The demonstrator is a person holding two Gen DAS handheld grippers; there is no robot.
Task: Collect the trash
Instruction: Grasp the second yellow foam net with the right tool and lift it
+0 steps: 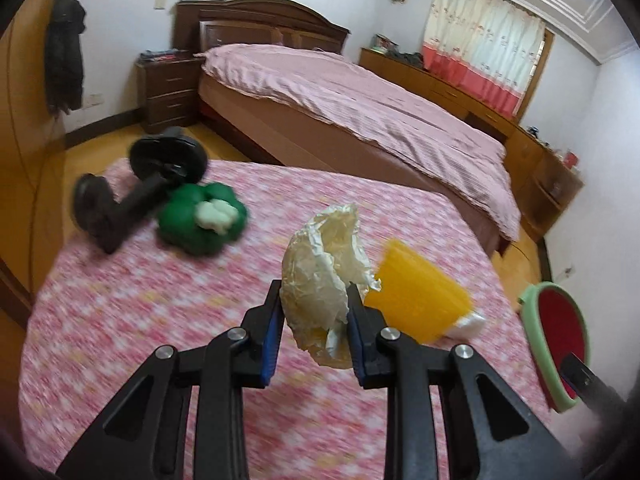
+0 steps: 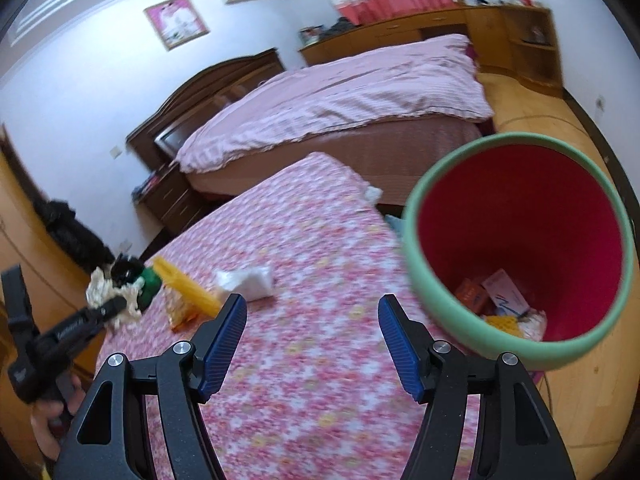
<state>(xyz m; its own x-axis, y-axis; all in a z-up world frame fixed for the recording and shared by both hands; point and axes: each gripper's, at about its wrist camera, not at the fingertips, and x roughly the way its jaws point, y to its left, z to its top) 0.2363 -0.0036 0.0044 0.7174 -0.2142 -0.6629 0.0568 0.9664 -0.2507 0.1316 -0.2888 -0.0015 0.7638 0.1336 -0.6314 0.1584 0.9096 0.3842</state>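
Note:
My left gripper (image 1: 314, 300) is shut on a crumpled cream paper wad (image 1: 320, 276) and holds it above the pink floral table (image 1: 160, 320). The right wrist view shows that gripper (image 2: 116, 304) with the wad (image 2: 100, 292) at the far left. My right gripper (image 2: 312, 308) is open and empty over the table (image 2: 304, 380). A red bin with a green rim (image 2: 520, 248) stands at the table's right edge with several bits of trash inside; it also shows in the left wrist view (image 1: 560, 336). A white tissue (image 2: 248, 280) and a yellow packet (image 2: 188, 288) (image 1: 416, 296) lie on the table.
A green toy with a white centre (image 1: 202, 218) and a black dumbbell (image 1: 140, 180) lie at the table's far left. A small white scrap (image 2: 374, 194) sits at the table's far edge. A bed with a pink cover (image 1: 360, 108) stands behind the table.

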